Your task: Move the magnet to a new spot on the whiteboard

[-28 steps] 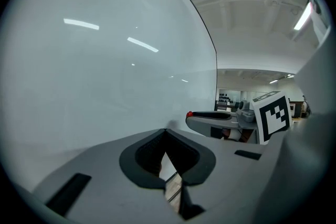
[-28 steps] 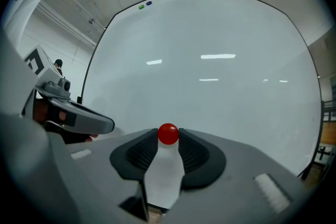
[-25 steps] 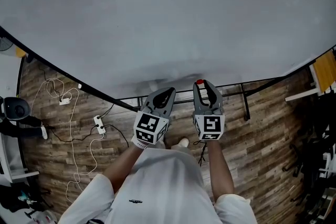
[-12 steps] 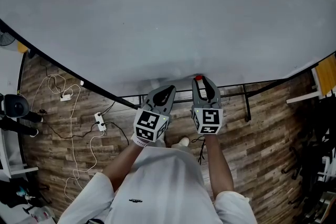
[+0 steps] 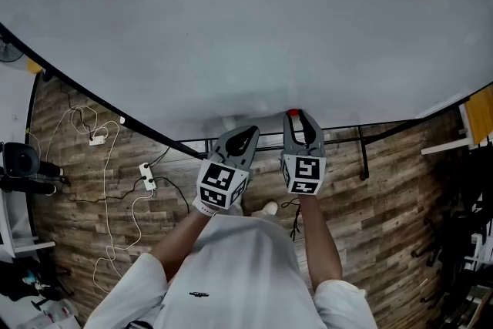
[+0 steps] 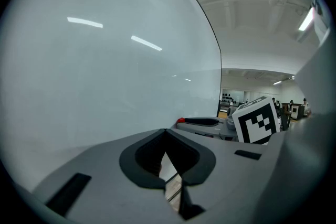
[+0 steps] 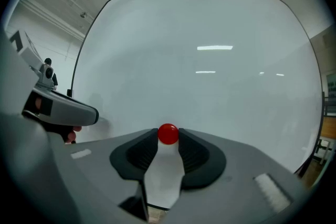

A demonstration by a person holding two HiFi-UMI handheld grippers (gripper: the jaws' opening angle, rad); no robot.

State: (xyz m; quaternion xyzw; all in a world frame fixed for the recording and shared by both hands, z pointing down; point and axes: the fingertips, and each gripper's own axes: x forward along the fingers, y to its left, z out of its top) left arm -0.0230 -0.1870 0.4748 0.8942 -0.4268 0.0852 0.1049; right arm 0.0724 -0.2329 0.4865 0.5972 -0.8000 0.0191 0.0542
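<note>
A small round red magnet (image 7: pixel 168 134) sits between the tips of my right gripper (image 7: pixel 168 136), which is shut on it close against the whiteboard (image 7: pixel 210 50). In the head view the magnet (image 5: pixel 293 113) shows as a red dot at the right gripper's (image 5: pixel 297 118) tip, low on the whiteboard (image 5: pixel 246 19) near its bottom edge. My left gripper (image 5: pixel 242 138) hangs just left of it, a little back from the board, shut with nothing in it. In the left gripper view the left gripper (image 6: pixel 166 132) has its jaws closed, and the magnet (image 6: pixel 180 120) shows beyond it.
The whiteboard's dark bottom frame (image 5: pixel 154 141) runs across above a wooden floor (image 5: pixel 385 204). White cables and a power strip (image 5: pixel 145 179) lie on the floor at left. A yellow-topped piece of furniture (image 5: pixel 477 105) stands at the right edge.
Both grippers have edged slightly up and toward the board; the right one still holds the red magnet near the board's lower edge.
</note>
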